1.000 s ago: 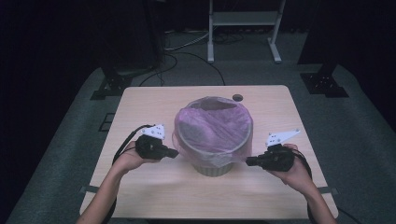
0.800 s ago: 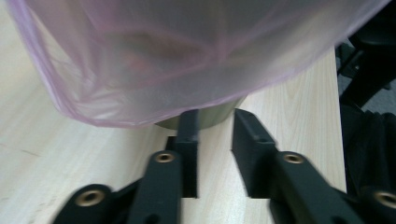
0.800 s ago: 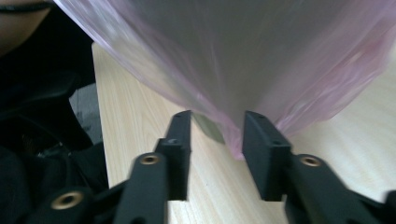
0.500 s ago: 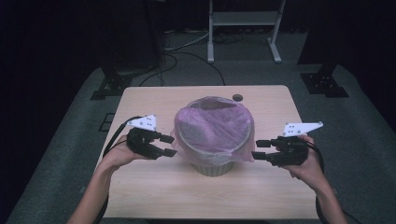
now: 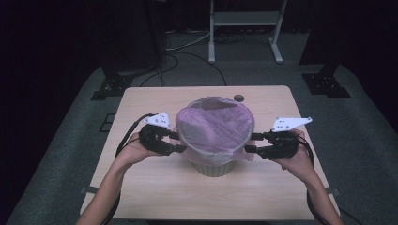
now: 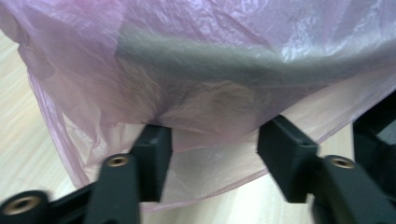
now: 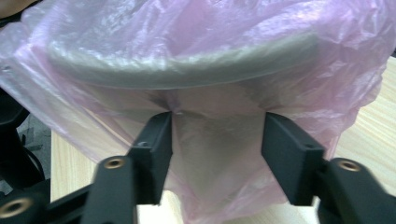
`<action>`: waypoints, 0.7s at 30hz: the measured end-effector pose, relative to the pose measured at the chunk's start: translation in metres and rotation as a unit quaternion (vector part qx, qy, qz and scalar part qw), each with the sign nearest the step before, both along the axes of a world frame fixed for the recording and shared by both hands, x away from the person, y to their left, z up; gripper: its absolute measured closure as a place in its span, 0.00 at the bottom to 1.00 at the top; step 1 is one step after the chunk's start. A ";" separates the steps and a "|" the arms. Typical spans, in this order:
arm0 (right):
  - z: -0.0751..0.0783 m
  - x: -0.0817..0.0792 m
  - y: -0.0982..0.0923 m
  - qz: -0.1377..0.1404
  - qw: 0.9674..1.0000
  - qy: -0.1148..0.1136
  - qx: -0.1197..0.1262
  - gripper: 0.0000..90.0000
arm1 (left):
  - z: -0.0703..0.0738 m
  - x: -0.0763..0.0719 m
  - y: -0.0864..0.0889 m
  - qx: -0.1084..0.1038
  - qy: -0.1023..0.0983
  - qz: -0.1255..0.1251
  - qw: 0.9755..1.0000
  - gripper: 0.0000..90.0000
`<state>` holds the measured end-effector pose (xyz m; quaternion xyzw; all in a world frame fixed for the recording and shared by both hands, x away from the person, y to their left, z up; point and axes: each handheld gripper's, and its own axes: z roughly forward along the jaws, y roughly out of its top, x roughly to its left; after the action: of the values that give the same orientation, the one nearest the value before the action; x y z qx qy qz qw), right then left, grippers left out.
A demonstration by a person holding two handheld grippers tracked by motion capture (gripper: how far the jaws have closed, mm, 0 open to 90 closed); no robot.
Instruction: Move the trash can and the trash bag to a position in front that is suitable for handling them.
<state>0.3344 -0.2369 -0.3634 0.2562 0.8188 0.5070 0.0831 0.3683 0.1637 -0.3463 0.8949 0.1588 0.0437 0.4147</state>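
Pale wooden table (image 5: pixel 155 197), grey carpet (image 5: pixel 61 154), dark room, metal stand (image 5: pixel 244 28)

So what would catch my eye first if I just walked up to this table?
The pink plastic bag draped over a pale bin at the middle of the wooden table. Next, the black left gripper and right gripper, one at each side of the bag, jaws apart at the film below the rim.

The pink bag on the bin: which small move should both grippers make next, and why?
Probably close both on the skirt. The left gripper and right gripper stand open, jaws having just narrowed, against the pink bag hanging loose below the bin rim.
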 end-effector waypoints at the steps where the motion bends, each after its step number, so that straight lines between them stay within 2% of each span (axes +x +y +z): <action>1: 0.001 0.000 0.000 0.000 1.000 0.001 0.000 0.60 | 0.000 0.000 0.000 0.001 -0.004 0.000 1.000 0.62; 6: 0.003 -0.002 0.003 -0.006 1.000 0.001 -0.004 0.81 | 0.005 0.000 0.001 -0.007 -0.028 0.010 1.000 0.87; 7: 0.004 -0.002 0.004 -0.012 1.000 0.005 -0.006 0.86 | 0.006 0.001 0.000 -0.009 -0.031 0.010 0.999 0.91; 8: 0.006 -0.001 0.006 -0.015 1.000 0.009 -0.008 0.96 | 0.007 0.000 0.000 -0.009 -0.035 0.012 0.999 0.98; 10: 0.007 -0.001 0.006 -0.017 1.000 0.009 -0.009 1.00 | 0.008 0.000 0.000 -0.012 -0.038 0.011 0.999 0.99; 16: 0.005 -0.005 0.007 -0.008 1.000 0.016 -0.010 1.00 | 0.002 -0.004 0.001 -0.017 -0.032 -0.001 0.999 1.00; 21: -0.004 -0.009 0.010 0.009 0.999 0.033 -0.032 1.00 | -0.007 -0.006 0.004 -0.014 -0.023 -0.004 1.000 1.00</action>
<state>0.3253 -0.2269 -0.3677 0.2625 0.8391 0.4726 0.0600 0.3620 0.1675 -0.3535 0.8885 0.1462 0.0606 0.4307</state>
